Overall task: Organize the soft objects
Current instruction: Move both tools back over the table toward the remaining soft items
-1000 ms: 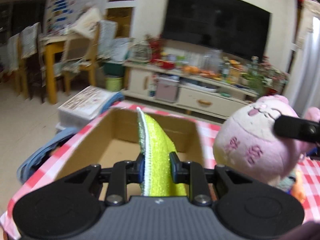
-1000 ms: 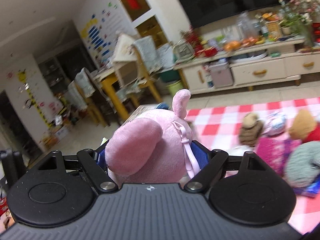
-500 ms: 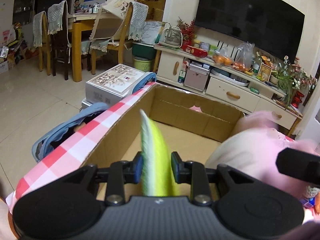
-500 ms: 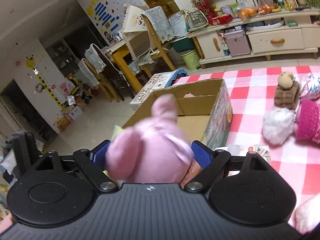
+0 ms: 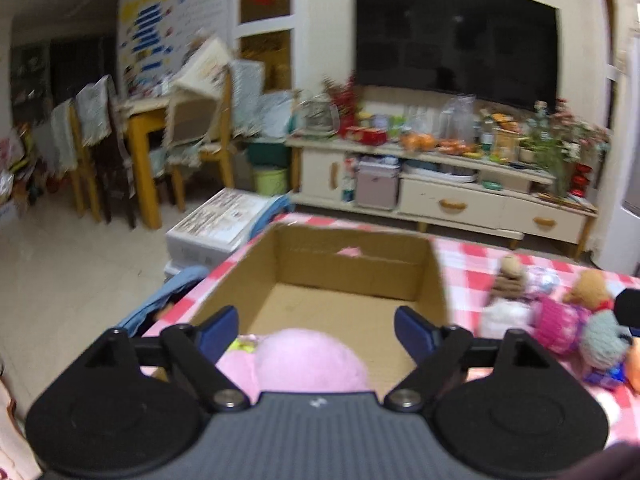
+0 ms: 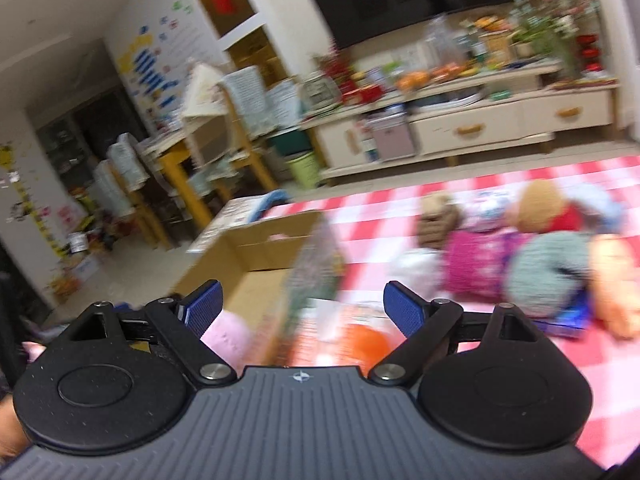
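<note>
A cardboard box (image 5: 360, 268) stands open on the red-checked tablecloth (image 5: 472, 256). The pink plush (image 5: 308, 364) lies inside its near end, with a bit of the yellow-green cloth (image 5: 244, 346) beside it. My left gripper (image 5: 316, 330) is open and empty just above the plush. My right gripper (image 6: 302, 308) is open and empty, over the box's right wall (image 6: 316, 268); the pink plush (image 6: 226, 334) shows low at its left. Several soft toys (image 6: 520, 256) lie in a pile on the cloth to the right; they also show in the left wrist view (image 5: 560, 320).
An orange object (image 6: 368, 338) lies on the cloth just right of the box. A white carton (image 5: 218, 224) and a blue bag (image 5: 168, 304) sit on the floor left of the table. A TV cabinet (image 5: 440, 196) and yellow dining table (image 5: 148, 136) stand behind.
Both grippers opened. The left let go of the yellow-green cloth and the right let go of the pink plush; both now lie in the box. The right gripper swung right, towards the toy pile.
</note>
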`<state>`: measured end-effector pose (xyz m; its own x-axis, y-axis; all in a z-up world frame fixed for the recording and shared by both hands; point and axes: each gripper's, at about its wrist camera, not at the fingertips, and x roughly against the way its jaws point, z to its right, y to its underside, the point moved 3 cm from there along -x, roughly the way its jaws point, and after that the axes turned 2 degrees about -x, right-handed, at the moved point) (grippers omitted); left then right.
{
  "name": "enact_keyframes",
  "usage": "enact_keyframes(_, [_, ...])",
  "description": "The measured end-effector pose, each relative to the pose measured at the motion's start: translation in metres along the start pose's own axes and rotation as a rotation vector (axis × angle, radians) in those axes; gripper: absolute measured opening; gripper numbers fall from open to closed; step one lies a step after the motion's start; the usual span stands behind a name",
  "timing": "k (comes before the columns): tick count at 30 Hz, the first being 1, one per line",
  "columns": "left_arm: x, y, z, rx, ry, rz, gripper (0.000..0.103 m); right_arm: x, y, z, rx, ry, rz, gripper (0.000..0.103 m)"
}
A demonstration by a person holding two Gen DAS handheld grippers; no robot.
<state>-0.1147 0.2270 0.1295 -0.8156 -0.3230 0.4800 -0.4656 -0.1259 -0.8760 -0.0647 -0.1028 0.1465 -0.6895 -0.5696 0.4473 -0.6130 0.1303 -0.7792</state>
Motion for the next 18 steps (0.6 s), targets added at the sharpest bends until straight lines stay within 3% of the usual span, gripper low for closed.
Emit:
enact_keyframes(9, [0.043, 0.01, 0.062, -0.119, 0.129, 0.031, 0.095, 0.058, 0.017, 0.052, -0.079, 0.164, 0.08, 0.103])
enact_keyframes(18, [0.077, 0.031, 0.113, -0.248, 0.204, 0.037, 0.097, 0.084, 0.04, 0.083, -0.117, 0.278, 0.117, 0.103])
